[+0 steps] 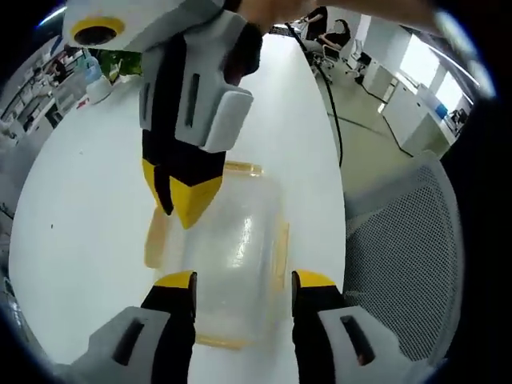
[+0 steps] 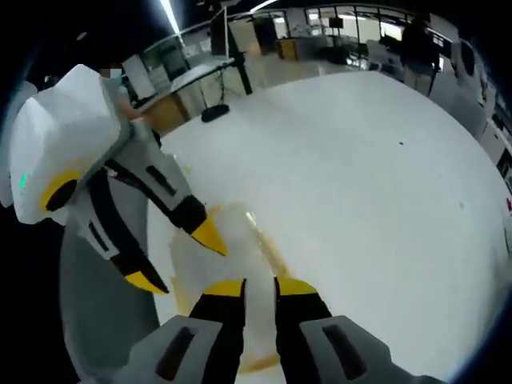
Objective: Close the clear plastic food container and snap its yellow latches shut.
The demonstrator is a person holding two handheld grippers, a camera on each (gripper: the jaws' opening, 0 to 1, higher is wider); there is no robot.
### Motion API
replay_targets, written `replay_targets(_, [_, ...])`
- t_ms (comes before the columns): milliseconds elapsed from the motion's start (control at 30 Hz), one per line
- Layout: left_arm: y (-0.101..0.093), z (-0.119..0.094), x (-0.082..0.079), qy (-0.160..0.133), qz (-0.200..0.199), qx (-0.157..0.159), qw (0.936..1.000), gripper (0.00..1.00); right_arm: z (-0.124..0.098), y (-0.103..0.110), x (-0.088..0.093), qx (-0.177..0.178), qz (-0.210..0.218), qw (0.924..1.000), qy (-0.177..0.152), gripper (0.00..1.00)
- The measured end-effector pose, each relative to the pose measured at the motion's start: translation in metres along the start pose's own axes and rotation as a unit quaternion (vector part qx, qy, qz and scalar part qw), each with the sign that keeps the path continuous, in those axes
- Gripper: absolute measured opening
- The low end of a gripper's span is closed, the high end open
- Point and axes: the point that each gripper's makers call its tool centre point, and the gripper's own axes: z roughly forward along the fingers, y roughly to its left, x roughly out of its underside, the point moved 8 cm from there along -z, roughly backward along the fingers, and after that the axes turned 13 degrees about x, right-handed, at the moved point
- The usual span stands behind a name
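A clear plastic container (image 1: 237,240) with yellow latches lies on the white table (image 1: 80,200), its lid resting on top. The latch (image 1: 156,240) on its left side sticks outward. My left gripper (image 1: 244,280) is open, with its fingers straddling the near end of the container. My right gripper (image 1: 178,214) comes down from above with its jaws almost together, tips at the lid's left edge, nothing seen between them. In the right gripper view, my right gripper (image 2: 260,286) hovers over the container (image 2: 240,236), and the left gripper (image 2: 180,260) stands open beside it.
A grey mesh chair (image 1: 404,240) stands just past the table's right edge. Bottles (image 1: 96,80) sit at the far left corner, and a black cable (image 1: 332,104) runs along the floor. A small dark object (image 2: 214,112) lies at the table's far end.
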Motion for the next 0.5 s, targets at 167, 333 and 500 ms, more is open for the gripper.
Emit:
replay_targets(167, [-0.0031,0.0019,0.0003,0.012,0.013,-0.007,0.9998,0.50,0.0041,-0.0059,-0.0016,0.011,-0.001,0.9999,-0.001,0.17])
replay_targets(333, [-0.0023,0.0013,0.0009,0.011,0.012,-0.009,0.9998,0.50,0.0064,-0.0059,0.0000,0.012,-0.007,0.9999,0.010,0.21])
replay_targets(500, [-0.0033,0.0024,0.0009,0.012,0.014,-0.014,0.9997,0.50,0.0080,-0.0068,0.0001,0.008,-0.010,0.9999,0.011,0.22])
